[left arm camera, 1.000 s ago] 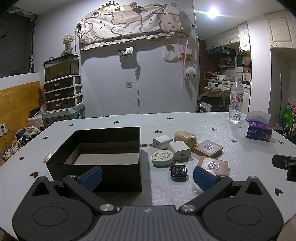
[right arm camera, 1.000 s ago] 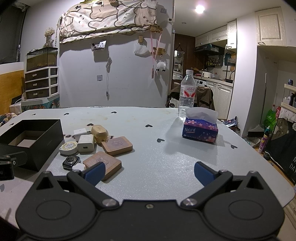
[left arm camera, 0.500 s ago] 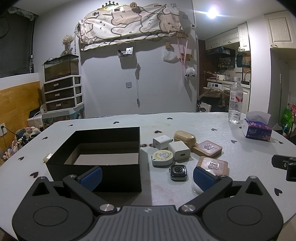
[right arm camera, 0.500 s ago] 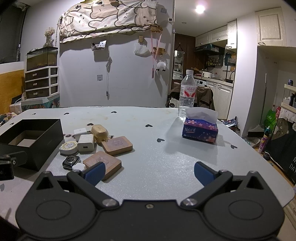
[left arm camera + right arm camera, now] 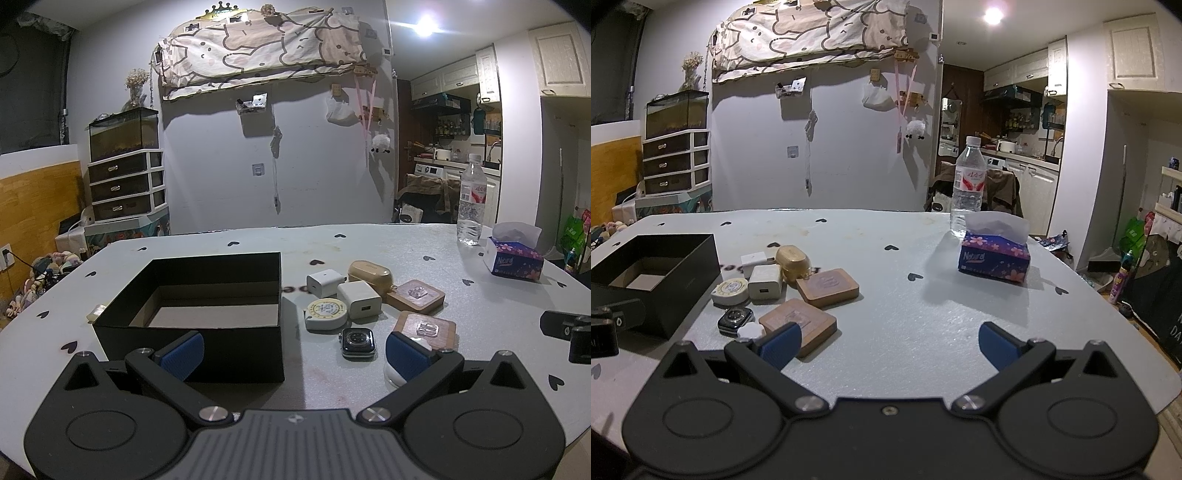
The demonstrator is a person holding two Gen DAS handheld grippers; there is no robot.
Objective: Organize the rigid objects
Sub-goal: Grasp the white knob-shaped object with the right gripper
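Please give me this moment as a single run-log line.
phase: pre-grasp | left gripper: open, empty | right gripper: open, empty | black box: empty | smartwatch: on table

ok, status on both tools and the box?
Left tool open, empty. Right tool open, empty. Box empty; watch, chargers and coasters loose beside it. Nothing in the way.

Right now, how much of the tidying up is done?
Nothing looks done: the black box seems empty. Nothing is in hand: the left tongs and right tongs are open. Left to do: smartwatch, two white chargers, tape measure, gold case and wooden blocks on the table.
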